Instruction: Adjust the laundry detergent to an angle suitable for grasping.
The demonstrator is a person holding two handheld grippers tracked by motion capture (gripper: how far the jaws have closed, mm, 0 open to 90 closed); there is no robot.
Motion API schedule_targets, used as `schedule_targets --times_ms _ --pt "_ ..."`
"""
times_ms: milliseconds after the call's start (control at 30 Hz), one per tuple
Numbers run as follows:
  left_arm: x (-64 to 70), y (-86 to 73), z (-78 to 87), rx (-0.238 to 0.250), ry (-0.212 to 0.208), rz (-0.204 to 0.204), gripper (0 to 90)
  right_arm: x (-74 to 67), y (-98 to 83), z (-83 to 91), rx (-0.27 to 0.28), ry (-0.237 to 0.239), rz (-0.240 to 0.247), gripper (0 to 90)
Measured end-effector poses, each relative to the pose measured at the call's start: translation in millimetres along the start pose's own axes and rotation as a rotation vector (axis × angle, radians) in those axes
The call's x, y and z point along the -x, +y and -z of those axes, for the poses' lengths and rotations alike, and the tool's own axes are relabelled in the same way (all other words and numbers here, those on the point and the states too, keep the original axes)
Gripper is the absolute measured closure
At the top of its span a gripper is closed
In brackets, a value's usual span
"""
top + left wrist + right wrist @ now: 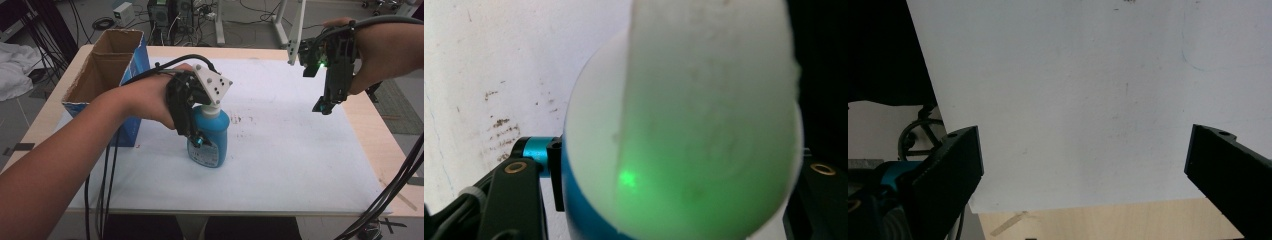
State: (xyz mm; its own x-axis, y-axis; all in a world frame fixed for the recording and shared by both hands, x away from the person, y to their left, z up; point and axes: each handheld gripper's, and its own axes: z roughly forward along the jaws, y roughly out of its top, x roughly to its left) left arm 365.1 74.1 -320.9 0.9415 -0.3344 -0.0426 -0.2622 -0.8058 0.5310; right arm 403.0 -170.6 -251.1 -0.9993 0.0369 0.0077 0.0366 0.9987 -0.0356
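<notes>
bottle (pixel 210 137) stands upright on the white sheet (pixel 300 150) that covers your surface (pixel 385 145), a little left of the middle and just right of the open cardboard box (pixel 107 82). it is blue with a white pump top and a label on its front.

your left tool (pixel 196 136) comes down over the bottle from the box side, its grey plate above the pump. in the left gripper view the white top (pixel 704 125) of the bottle sits right between the black jaws, lit green, with the blue body showing beneath it. the jaws stand part open around the bottle; you can see a jaw close beside the blue wall on one side, but whether the pads press on it cannot be told from these views.

your right tool (pixel 324 106) hangs in the air over the far right part of the sheet, well apart from the bottle, pointing down. in the right gripper view its jaws stand wide with nothing between them, just the bare sheet below and a strip of the wooden surface edge (pixel 1108 222) past it.

cables trail from both tools off the near edge.
</notes>
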Motion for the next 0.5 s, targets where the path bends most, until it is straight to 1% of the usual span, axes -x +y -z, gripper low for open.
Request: schedule_targets --times_ms 33,67,133,233,267,333,367,500 --pt "0.1 0.0 0.1 0.002 0.002 0.003 33.6 -0.4 0.3 0.2 -0.001 -0.001 -0.001 1.5" --pt "-0.2 0.4 1.0 -0.007 0.003 0.001 33.6 -0.5 0.5 0.1 -0.001 -0.001 0.002 1.5" --pt "0.4 0.2 1.3 -0.011 0.007 0.016 32.3 -0.7 0.6 0.1 -0.001 -0.001 0.003 1.5" --pt "1.1 0.0 3.5 -0.019 0.015 0.018 31.4 -1.1 0.4 0.4 -0.001 -0.003 0.001 1.5" --pt "1.8 -0.3 4.8 -0.022 0.018 0.024 31.1 -1.1 0.2 0.5 -0.001 -0.003 0.002 1.5" --pt "2.2 -1.0 7.9 -0.032 0.034 0.030 28.5 -1.1 -0.1 0.8 0.000 -0.003 -0.001 1.5" --pt "3.0 -1.4 9.4 -0.037 0.038 0.041 27.5 -0.7 -0.2 0.6 0.002 -0.002 0.003 1.5" --pt "5.1 -1.9 16.6 -0.081 0.079 0.067 20.1 -0.7 0.0 1.3 0.004 -0.002 0.005 1.5"
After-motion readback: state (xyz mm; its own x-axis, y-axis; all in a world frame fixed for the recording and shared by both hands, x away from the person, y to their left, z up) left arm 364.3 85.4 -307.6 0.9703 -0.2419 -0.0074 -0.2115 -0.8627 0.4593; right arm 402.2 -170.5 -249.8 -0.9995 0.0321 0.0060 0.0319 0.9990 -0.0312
